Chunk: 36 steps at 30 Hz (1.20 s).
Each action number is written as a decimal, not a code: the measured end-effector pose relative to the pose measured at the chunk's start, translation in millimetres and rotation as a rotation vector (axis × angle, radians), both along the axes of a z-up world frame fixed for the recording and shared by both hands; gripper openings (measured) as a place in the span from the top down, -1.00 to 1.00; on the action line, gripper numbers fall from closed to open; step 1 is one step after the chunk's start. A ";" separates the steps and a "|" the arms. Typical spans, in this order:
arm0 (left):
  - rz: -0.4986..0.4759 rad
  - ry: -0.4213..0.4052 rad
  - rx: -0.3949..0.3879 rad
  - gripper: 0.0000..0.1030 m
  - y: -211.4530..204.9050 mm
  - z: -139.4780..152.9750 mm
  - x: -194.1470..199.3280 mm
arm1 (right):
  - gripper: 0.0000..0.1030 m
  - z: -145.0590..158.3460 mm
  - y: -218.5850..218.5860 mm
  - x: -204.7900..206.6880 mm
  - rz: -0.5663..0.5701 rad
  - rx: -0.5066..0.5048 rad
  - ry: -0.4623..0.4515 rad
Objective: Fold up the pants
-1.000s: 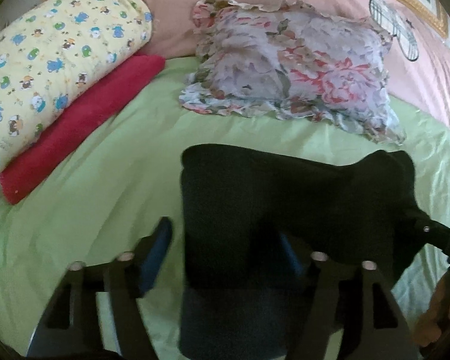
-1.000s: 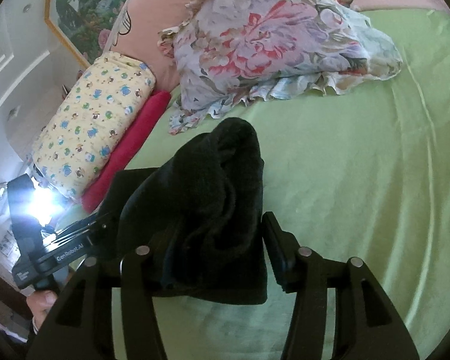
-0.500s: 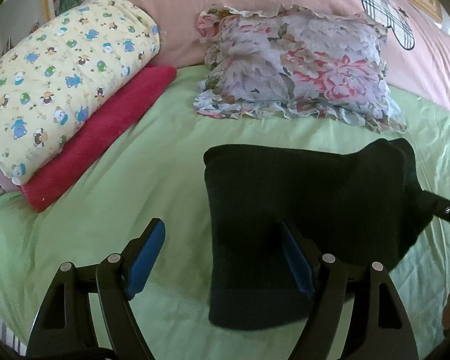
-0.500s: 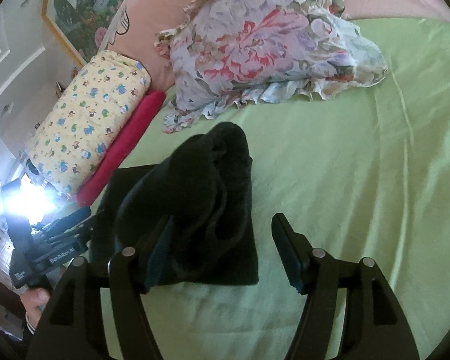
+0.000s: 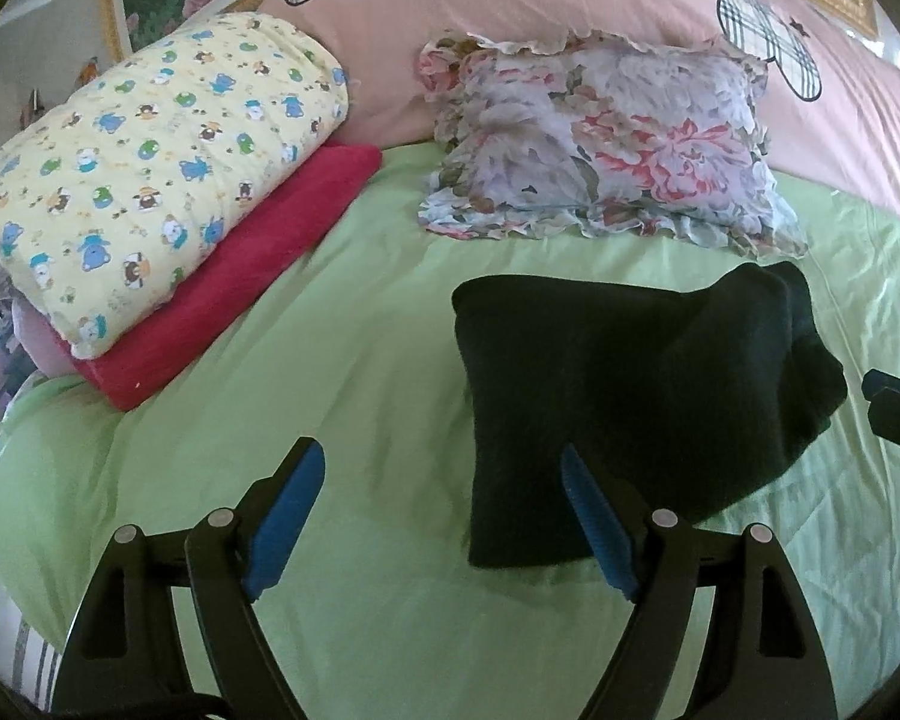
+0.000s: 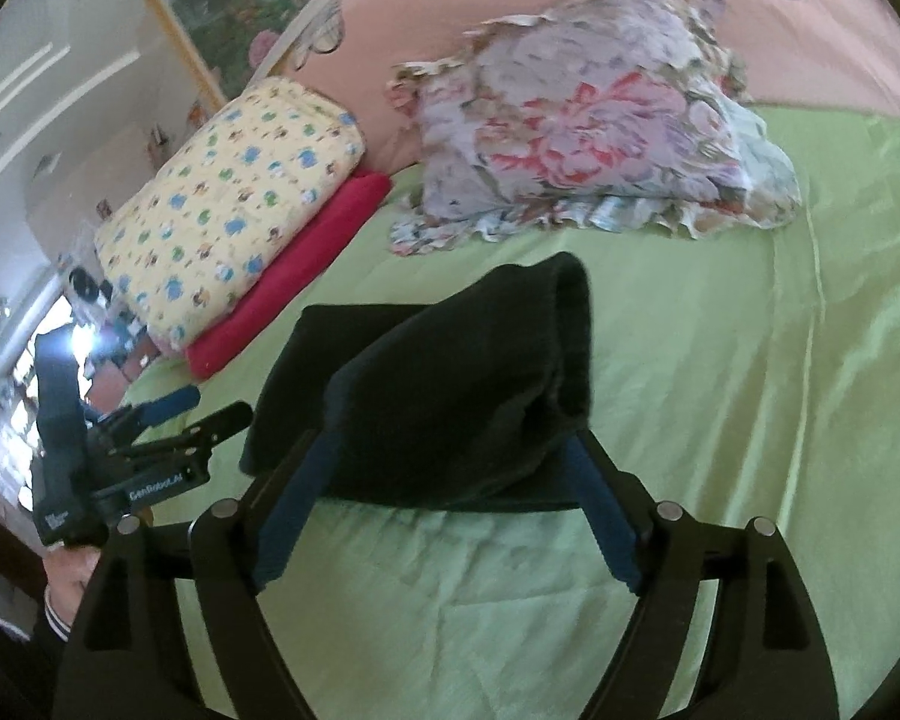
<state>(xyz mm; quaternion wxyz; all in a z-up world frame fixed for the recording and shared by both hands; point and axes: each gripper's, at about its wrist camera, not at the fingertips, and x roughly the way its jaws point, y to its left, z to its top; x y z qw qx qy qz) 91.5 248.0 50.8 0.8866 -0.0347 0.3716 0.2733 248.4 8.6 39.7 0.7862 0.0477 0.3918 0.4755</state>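
Observation:
The black pants (image 5: 630, 384) lie folded in a thick bundle on the green bed sheet (image 5: 360, 360). My left gripper (image 5: 438, 504) is open and empty, to the left of the bundle's near corner. My right gripper (image 6: 450, 468) is open, its fingers spread on either side of the bundle's near edge (image 6: 450, 396), not clamping it. The left gripper also shows in the right wrist view (image 6: 204, 408), at the bundle's left side. The right gripper's tip shows at the right edge of the left wrist view (image 5: 897, 402).
A floral pillow (image 5: 606, 144) lies behind the pants. A yellow printed quilt (image 5: 150, 162) rests on a red blanket (image 5: 240, 276) at the back left. A pink headboard cover (image 5: 510, 0) runs along the back.
Both grippers have opened and let go of the pants. Both have drawn back from the bundle, which now rests on the sheet.

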 end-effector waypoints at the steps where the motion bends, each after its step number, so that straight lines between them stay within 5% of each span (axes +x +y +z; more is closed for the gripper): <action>1: 0.002 -0.001 0.000 -0.60 -0.4 0.8 -2.8 | -0.60 1.4 1.2 -3.2 0.009 -0.005 -0.009; 13: 0.016 -0.016 0.011 -0.68 -7.9 11.7 -35.2 | -0.73 16.1 11.9 -41.0 0.099 -0.059 -0.118; 36: -0.017 -0.032 0.027 -0.83 -23.3 9.1 -51.6 | -0.75 10.7 21.3 -63.9 0.152 -0.122 -0.175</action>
